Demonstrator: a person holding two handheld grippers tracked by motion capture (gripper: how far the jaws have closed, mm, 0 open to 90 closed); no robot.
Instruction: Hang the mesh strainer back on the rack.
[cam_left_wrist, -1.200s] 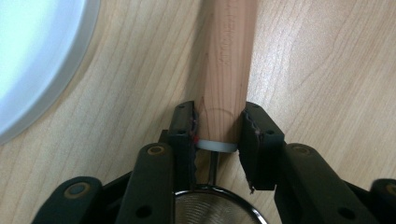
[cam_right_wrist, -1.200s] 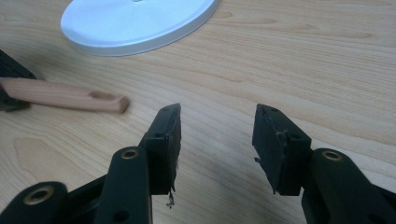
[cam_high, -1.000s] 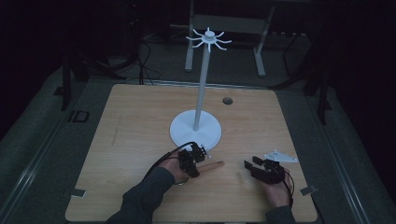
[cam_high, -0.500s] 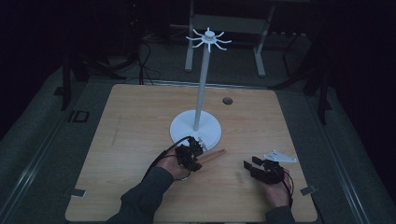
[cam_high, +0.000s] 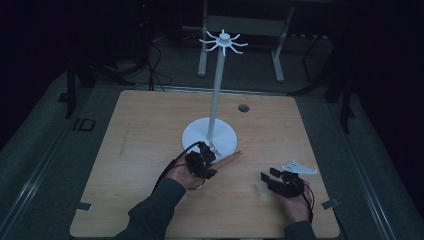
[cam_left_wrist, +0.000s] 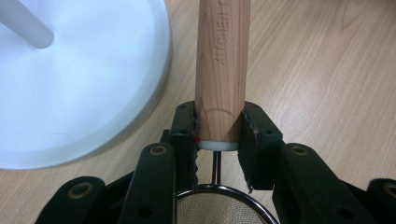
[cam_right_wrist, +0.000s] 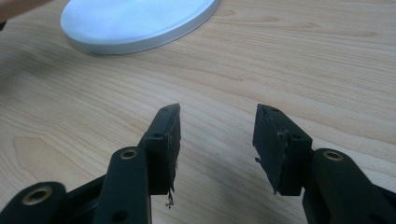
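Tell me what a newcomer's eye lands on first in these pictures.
The tall white stand, with its crown of hooks, rises from a round base at the middle of the wooden table. Beside that base, the left gripper is clamped on the wooden handle of a small mesh strainer. The right gripper is open above bare wood.

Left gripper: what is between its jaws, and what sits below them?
The left gripper is shut on a wooden handle, near its white end cap. Below, a thin wire leads to a mesh strainer; most of its bowl is cut off by the picture's bottom edge.
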